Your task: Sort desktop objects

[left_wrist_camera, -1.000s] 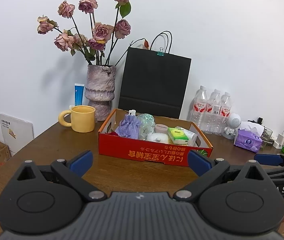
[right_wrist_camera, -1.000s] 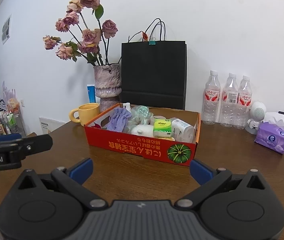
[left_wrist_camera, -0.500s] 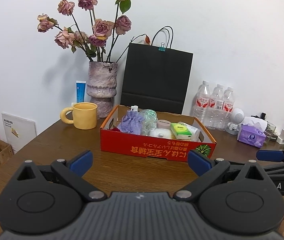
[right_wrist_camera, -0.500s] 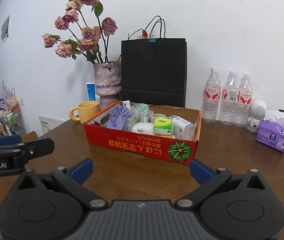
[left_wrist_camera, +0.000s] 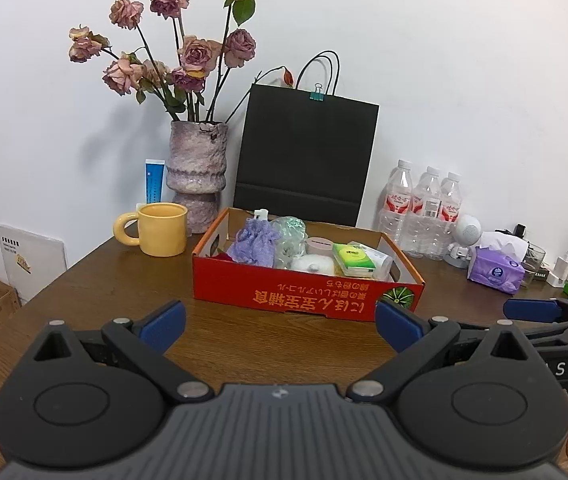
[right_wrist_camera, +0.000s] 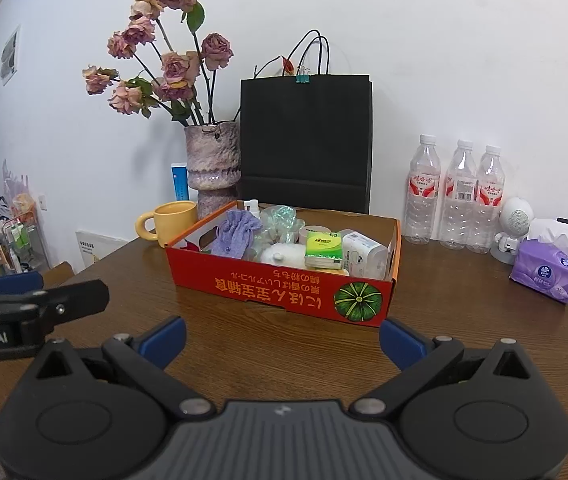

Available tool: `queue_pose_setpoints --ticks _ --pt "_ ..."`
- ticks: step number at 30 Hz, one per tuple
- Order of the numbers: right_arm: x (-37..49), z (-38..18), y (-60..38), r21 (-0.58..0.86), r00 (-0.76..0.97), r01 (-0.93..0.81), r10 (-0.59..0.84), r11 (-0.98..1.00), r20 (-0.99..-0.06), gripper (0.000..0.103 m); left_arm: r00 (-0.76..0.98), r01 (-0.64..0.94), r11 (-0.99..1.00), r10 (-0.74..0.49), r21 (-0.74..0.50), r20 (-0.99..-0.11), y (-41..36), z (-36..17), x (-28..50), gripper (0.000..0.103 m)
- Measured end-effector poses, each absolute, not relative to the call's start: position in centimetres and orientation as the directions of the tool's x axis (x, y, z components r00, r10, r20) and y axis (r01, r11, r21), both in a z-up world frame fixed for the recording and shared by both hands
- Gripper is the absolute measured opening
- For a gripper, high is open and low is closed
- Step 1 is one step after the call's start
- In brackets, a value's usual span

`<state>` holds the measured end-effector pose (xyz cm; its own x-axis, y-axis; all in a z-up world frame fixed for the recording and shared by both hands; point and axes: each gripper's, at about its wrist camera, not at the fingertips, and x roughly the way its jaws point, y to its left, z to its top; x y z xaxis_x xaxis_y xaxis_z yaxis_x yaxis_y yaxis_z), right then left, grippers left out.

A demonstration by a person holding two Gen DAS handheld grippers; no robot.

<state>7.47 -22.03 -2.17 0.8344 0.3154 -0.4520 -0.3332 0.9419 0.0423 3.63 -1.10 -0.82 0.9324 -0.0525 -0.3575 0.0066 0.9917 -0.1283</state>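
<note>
Hovering wide open and empty, left tongs [left_wrist_camera: 280, 322] and right tongs [right_wrist_camera: 282, 334] face the red box [right_wrist_camera: 284, 286].

Bright, even indoor light, soft shadows on the wall [left_wrist_camera: 443, 60], strong fisheye edge curvature, sharp focus.

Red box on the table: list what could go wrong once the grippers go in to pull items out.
1. The red box is crammed: the green tissue pack leans on the white pack, so lifting one may drag its neighbours.
2. The yellow mug and flower vase stand close to the box's left end; a wide swing by the left gripper could knock them.
</note>
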Motion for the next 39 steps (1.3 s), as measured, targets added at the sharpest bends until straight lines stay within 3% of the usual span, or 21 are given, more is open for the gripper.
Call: queue_pose_setpoints --ticks 39 --pt "7.51 -2.13 -22.22 0.047 0.838 -0.320 0.305 0.946 -0.452 0.103 0.930 0.018 0.993 -0.060 -0.118 -0.361 -1.62 -0.51 3.82 0.103"
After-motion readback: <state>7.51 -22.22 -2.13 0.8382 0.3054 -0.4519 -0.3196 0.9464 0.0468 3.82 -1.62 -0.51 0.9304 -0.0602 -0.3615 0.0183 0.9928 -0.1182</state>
